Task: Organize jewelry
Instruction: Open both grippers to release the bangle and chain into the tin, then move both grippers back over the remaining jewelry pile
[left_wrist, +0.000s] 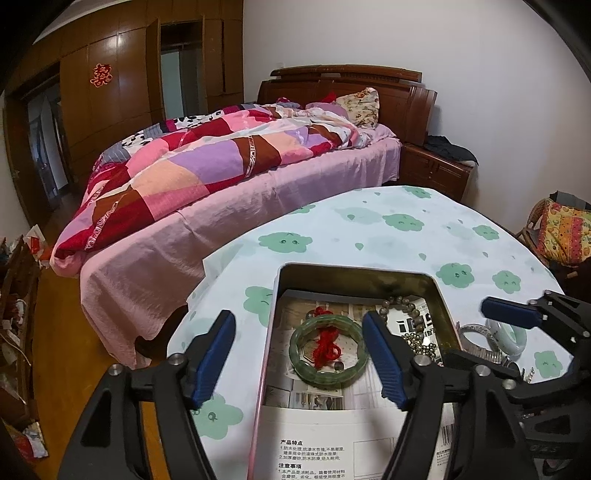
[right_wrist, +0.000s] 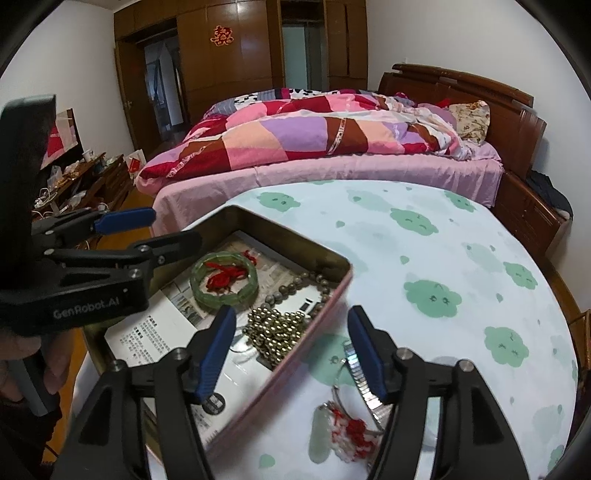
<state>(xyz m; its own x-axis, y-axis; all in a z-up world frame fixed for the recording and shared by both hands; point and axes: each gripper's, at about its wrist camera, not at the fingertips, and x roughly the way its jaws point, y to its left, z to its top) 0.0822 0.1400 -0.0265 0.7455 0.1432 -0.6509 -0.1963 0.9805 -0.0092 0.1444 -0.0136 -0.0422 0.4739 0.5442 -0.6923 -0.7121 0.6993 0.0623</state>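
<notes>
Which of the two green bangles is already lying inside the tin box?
The darker green bangle with the red cord knotted across it lies inside the tin box. The pale, whitish bangle is outside, on the tablecloth to the box's right.

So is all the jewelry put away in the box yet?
Partly. The green bangle, brown beads and gold beads already lie in the tin. Both grippers, left and right, are open and hold nothing. Still on the table: a pale bangle, a metal band and a red-tasselled pendant.
</notes>
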